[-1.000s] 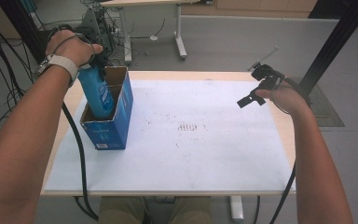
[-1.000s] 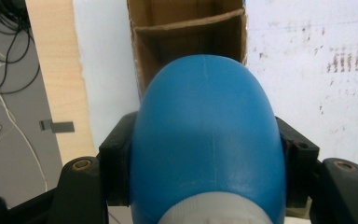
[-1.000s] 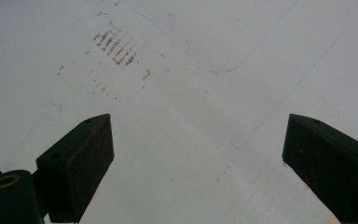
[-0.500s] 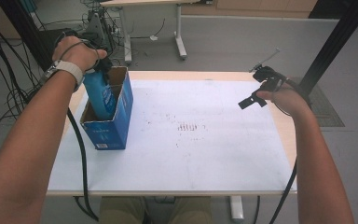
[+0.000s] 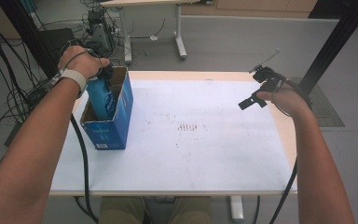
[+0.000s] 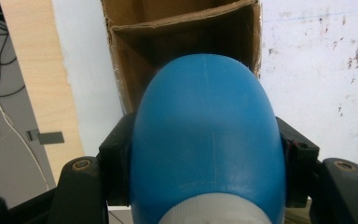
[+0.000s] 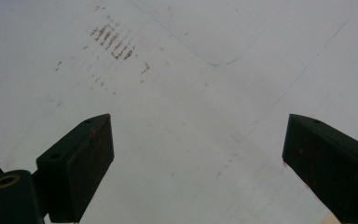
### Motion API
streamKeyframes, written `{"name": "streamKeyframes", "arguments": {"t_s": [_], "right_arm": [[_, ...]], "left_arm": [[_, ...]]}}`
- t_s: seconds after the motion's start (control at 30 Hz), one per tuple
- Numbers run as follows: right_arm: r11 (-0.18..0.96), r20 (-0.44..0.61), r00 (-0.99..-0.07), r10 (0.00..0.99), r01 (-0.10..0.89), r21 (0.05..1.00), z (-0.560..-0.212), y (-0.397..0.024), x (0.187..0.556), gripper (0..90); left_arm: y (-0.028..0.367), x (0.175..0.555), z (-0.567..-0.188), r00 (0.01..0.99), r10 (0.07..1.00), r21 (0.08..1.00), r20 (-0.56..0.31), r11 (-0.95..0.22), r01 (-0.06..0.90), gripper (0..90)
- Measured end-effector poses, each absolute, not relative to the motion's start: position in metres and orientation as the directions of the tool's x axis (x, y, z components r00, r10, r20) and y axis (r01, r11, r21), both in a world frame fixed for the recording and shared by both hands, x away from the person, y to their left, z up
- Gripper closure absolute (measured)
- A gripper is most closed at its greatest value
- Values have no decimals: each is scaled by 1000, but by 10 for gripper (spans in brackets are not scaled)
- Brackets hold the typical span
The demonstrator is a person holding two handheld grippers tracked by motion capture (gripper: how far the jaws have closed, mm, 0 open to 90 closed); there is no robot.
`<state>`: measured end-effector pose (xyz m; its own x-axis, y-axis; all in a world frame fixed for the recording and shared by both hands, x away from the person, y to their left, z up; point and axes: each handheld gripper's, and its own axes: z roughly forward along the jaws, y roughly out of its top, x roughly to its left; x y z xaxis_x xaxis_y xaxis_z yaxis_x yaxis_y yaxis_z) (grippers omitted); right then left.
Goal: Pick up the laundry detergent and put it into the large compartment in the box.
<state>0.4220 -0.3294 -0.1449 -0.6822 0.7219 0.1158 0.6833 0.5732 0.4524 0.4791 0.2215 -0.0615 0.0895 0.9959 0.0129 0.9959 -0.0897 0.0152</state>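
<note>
One white-topped table [image 5: 214, 158] carries one open blue cardboard box [image 5: 116, 126] at its far left. One blue plastic bottle [image 5: 101, 95] stands partly inside the box, its lower part hidden by the box walls. The left gripper [image 6: 205, 154] clamps the bottle's rounded shoulder between its jaws. The right gripper [image 7: 198, 154], at the far right, hangs over bare tabletop, jaws spread wide and holding nothing.
</note>
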Motion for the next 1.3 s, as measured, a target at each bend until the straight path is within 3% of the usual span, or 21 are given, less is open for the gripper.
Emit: {"name": "streamKeyframes", "arguments": {"t_s": [1.3], "right_arm": [[564,131,-668,732,702,435,-152,-330,422,86]], "left_arm": [[223,488,-113,102,995,-7,10,-102,995,372]]}}
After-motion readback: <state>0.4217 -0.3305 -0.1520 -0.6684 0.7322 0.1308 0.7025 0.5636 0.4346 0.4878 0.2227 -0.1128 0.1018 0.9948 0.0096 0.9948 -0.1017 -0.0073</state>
